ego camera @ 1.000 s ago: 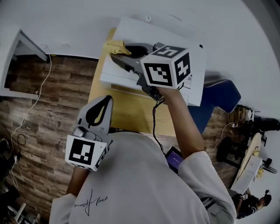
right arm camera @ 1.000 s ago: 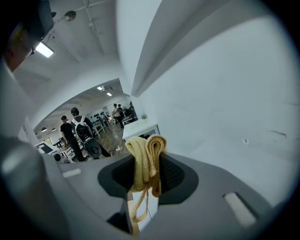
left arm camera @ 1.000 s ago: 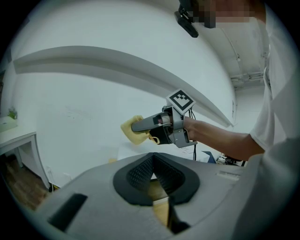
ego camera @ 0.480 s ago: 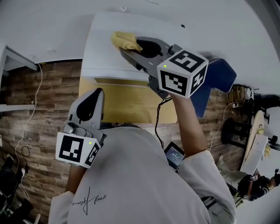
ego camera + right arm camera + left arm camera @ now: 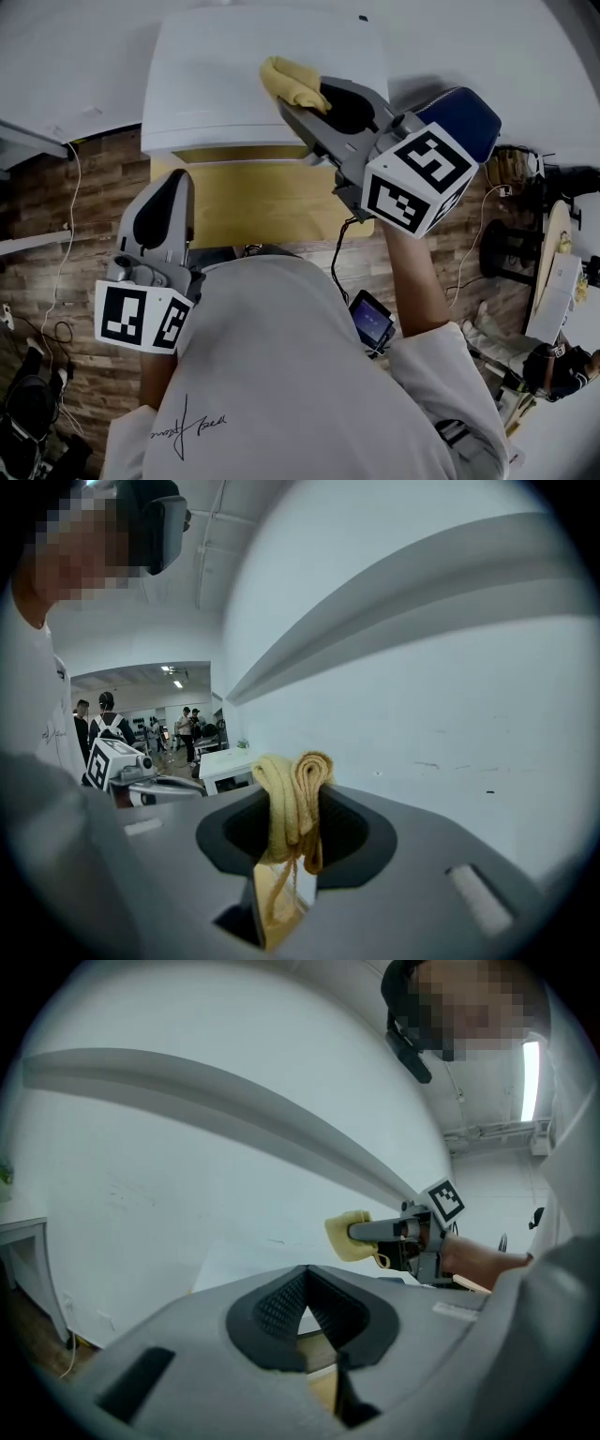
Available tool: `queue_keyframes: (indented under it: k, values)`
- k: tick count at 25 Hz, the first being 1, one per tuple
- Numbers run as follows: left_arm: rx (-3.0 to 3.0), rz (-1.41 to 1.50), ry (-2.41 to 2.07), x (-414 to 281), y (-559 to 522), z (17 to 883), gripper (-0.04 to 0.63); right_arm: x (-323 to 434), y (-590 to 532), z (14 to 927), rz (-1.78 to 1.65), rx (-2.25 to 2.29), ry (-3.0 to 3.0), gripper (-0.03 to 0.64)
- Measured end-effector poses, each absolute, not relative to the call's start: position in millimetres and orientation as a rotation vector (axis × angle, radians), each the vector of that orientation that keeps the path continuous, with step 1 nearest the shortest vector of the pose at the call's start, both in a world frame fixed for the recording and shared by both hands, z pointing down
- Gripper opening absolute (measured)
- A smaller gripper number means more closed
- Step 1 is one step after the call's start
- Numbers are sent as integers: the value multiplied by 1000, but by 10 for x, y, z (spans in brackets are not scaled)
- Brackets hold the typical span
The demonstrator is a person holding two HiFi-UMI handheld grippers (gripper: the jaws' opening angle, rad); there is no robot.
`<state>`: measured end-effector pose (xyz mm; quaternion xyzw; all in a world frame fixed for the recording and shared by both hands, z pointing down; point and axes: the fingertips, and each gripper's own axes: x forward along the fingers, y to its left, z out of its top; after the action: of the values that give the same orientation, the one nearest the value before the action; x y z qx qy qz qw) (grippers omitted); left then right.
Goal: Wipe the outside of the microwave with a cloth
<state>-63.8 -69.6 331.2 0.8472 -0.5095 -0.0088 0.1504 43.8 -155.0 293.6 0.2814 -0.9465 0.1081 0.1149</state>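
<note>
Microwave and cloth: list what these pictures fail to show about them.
- Microwave front and sides: the head view looks down on its top, so only a thin front strip shows.
- Contact between cloth and microwave: the tongs of the right gripper cover it in the head view. The right gripper view shows only the wall behind the cloth.
- Smears on the top: too faint to tell.

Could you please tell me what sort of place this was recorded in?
Probably a lab or workshop hall rather than a home kitchen: the microwave sits on a plain wooden table, a loose cable trails over the floor, and several people stand among white tables in the background.
</note>
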Motion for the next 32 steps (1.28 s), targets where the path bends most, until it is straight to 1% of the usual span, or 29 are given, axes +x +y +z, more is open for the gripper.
queue_keyframes:
  k: [6, 14, 20, 24, 32]
  values:
    - [2452, -21, -1487, -575, -751, 3304, -9, 814, -1410, 3075, 322, 935, -2741, 120]
    - [2458, -84, -1458, -502, -753, 3307, -8, 1183, -1187, 3279, 357, 1059, -2701, 120]
    - [2479, -69, -1487, -463, -680, 3324, -8, 1376, -983, 3440, 416, 1128, -2679, 118]
    - [2510, -46, -1504, -367, -666, 3322, -8, 1511, -903, 3485, 396, 1166, -2646, 114]
    - [2512, -32, -1513, -327, -668, 3321, -8, 1586, -827, 3525, 411, 1178, -2650, 114]
